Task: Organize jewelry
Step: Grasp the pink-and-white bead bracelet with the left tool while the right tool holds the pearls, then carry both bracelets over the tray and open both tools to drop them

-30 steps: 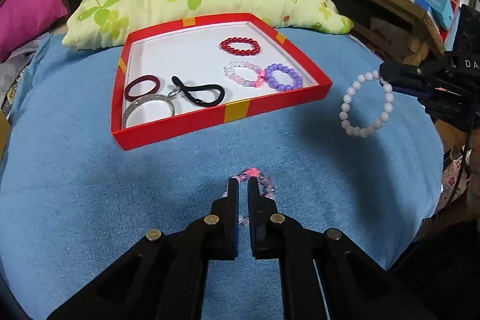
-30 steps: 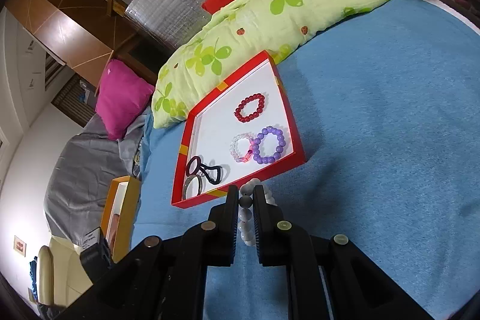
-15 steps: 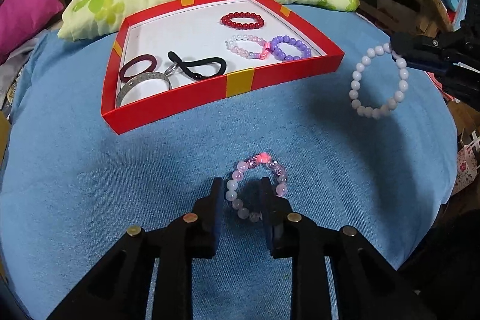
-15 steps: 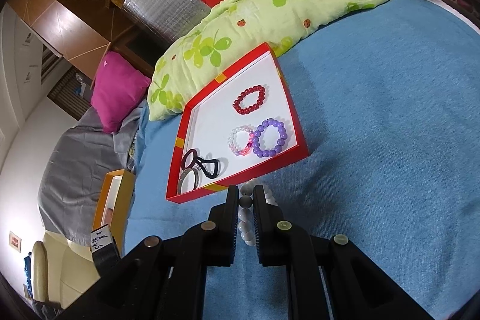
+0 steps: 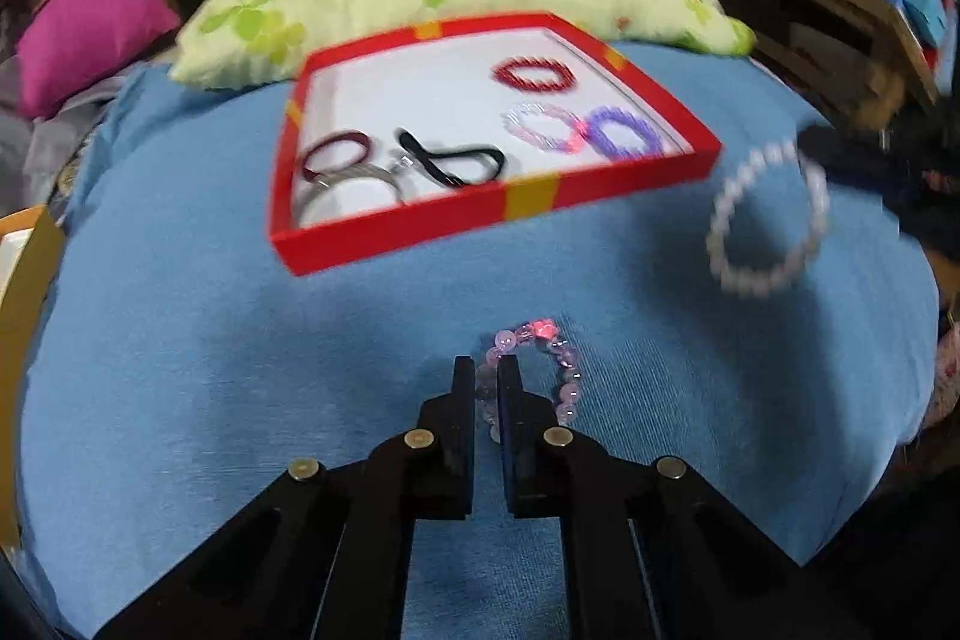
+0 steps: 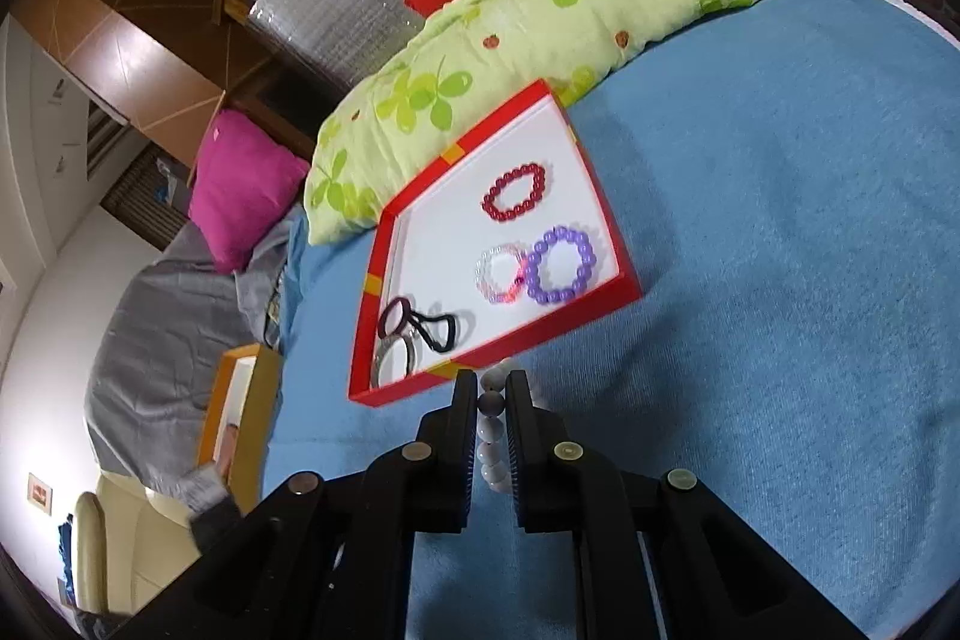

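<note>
Left gripper (image 5: 486, 382), jaws apart half a second ago, now seems clamped on the pink bracelet (image 5: 543, 370), ready for the red tray (image 5: 498, 214); right gripper (image 6: 492, 400) stays clamped on the white bracelet (image 6: 489, 451).

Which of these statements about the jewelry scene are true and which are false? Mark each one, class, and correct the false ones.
1. The right tongs hold a white bead bracelet. True.
2. The red tray rests on a blue cloth. True.
3. The purple bracelet lies outside the tray on the cloth. False: it lies inside the tray, beside a pale pink bracelet.
4. The left tongs are wide open above the tray. False: they are shut on a pink bead bracelet down on the cloth, in front of the tray.
5. A dark red bead bracelet lies in the tray. True.
6. The flowered pillow sits inside the tray. False: it lies behind it.
</note>
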Demonstrator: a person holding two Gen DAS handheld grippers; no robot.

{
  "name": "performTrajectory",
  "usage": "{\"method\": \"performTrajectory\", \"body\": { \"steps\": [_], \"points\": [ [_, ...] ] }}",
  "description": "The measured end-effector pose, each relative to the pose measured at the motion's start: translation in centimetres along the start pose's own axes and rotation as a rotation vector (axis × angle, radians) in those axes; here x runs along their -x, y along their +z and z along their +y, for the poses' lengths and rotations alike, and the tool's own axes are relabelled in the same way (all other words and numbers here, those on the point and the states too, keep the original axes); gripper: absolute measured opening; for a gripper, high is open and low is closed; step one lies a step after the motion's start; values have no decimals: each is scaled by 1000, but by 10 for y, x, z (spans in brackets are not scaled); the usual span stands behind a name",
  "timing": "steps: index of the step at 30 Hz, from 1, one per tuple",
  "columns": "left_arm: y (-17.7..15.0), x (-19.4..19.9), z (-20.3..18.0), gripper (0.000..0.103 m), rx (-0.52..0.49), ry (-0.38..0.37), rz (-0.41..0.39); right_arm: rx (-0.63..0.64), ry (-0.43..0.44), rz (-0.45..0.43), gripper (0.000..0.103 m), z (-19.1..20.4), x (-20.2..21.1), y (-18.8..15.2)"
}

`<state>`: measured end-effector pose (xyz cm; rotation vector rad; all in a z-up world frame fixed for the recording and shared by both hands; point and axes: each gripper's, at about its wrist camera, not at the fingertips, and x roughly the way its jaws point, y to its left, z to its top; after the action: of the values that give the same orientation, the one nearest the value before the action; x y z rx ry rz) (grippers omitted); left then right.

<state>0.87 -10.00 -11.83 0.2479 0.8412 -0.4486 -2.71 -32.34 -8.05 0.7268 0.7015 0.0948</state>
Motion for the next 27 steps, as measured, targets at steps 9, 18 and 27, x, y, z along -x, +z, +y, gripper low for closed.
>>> {"method": "performTrajectory", "body": {
  "steps": [9,18,27],
  "points": [
    [14,34,-4,7,-16,63,-40,-51,-5,-16,10,-23,12,5],
    [37,57,-3,7,-14,51,-106,-51,8,-34,10,-25,19,10],
    [54,61,29,7,59,0,-193,-68,10,-68,10,-26,15,28]
  ]
}}
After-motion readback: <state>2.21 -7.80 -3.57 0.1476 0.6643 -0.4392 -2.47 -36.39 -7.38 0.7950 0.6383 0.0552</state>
